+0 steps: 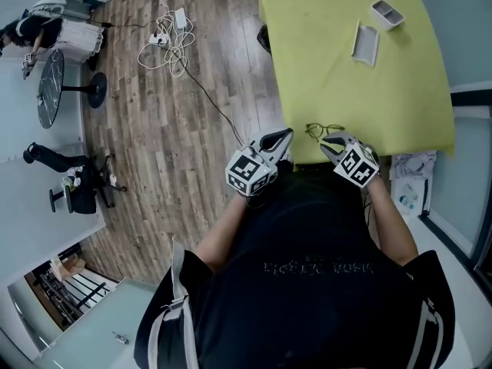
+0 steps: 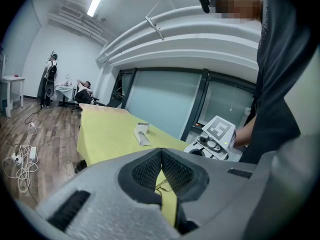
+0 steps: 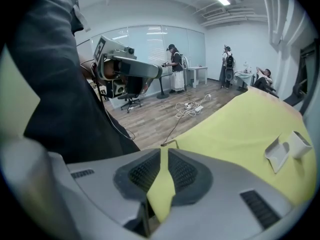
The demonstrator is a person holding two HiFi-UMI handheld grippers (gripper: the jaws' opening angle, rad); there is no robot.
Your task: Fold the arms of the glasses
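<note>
Thin-framed glasses (image 1: 324, 131) lie with arms spread near the front edge of the yellow table (image 1: 346, 75). My left gripper (image 1: 286, 138) hovers just left of them, pads touching at the tips and holding nothing. Past its jaws the left gripper view shows a bit of the wire frame (image 2: 161, 186). My right gripper (image 1: 328, 144) sits at the glasses' near right side, its jaws a narrow slit apart and empty. In the right gripper view one glasses arm end (image 3: 170, 144) pokes out just beyond the fingertips (image 3: 176, 160).
An open white case (image 1: 366, 43) and a small white box (image 1: 387, 14) rest at the table's far side. Cables and a power strip (image 1: 169, 41) litter the wooden floor to the left. A round table (image 1: 52, 87) and office chairs stand farther left.
</note>
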